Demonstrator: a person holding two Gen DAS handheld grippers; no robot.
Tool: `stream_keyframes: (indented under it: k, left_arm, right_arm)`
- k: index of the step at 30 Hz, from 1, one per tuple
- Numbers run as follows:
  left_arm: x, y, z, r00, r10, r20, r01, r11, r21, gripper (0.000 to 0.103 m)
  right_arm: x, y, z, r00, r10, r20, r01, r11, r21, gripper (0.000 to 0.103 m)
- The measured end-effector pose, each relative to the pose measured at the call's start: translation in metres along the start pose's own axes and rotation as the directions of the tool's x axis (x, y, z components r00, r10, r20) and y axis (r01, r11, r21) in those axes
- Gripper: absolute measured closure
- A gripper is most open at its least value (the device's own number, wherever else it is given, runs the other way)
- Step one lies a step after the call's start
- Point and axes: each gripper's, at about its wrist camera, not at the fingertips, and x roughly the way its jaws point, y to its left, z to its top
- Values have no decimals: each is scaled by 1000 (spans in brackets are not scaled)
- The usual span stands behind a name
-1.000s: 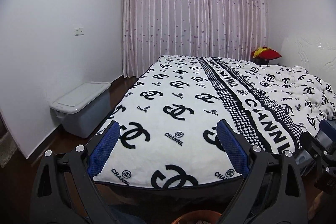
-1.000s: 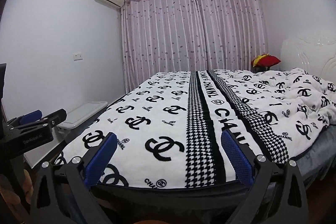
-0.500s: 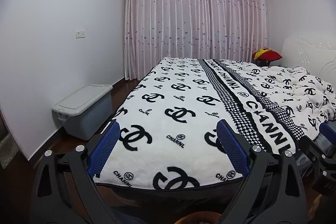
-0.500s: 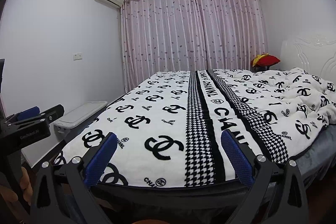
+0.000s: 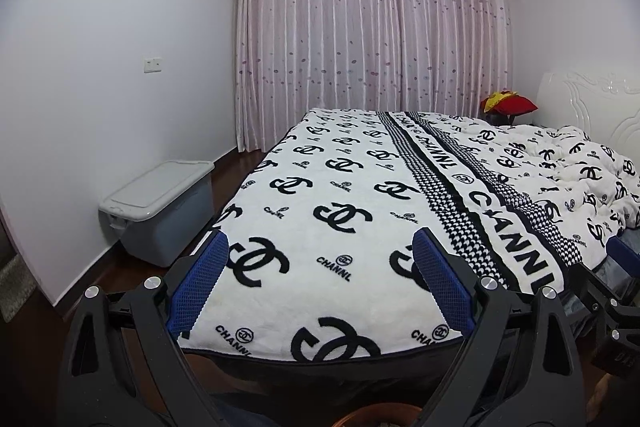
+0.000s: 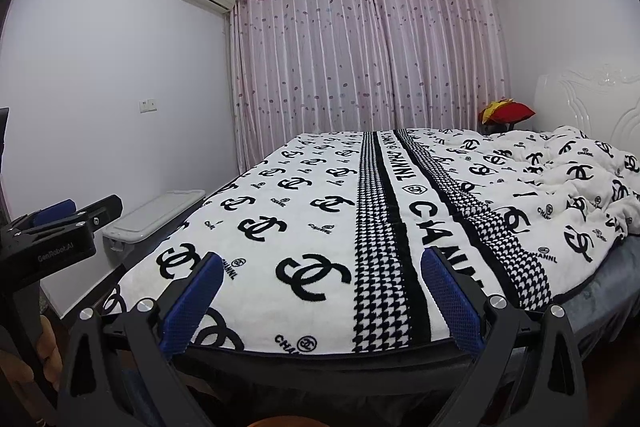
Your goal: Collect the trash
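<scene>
No trash shows in either view. My left gripper is open and empty, held above the foot of the bed. My right gripper is open and empty too, over the same end of the bed. The left gripper also shows at the left edge of the right wrist view. Part of the right gripper shows at the right edge of the left wrist view. A brown round rim peeks in at the bottom of the left wrist view, mostly hidden.
The bed has a white blanket with black logos, rumpled at the right. A grey lidded storage box stands on the dark floor by the left wall. Pink curtains close the far wall. A red and yellow cushion lies near the white headboard.
Both views have tilted slightly upward and shifted a little, so the bed and the storage box sit lower in frame. Both grippers stay open and empty.
</scene>
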Motion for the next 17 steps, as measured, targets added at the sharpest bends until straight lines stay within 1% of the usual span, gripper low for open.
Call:
stream_keyframes:
  k: [17]
  left_arm:
    - [10,4,-5,1000,-2,-25,2,1000,5,12]
  right_arm:
    - [8,-3,-4,1000,3,-18,-3,1000,3,6]
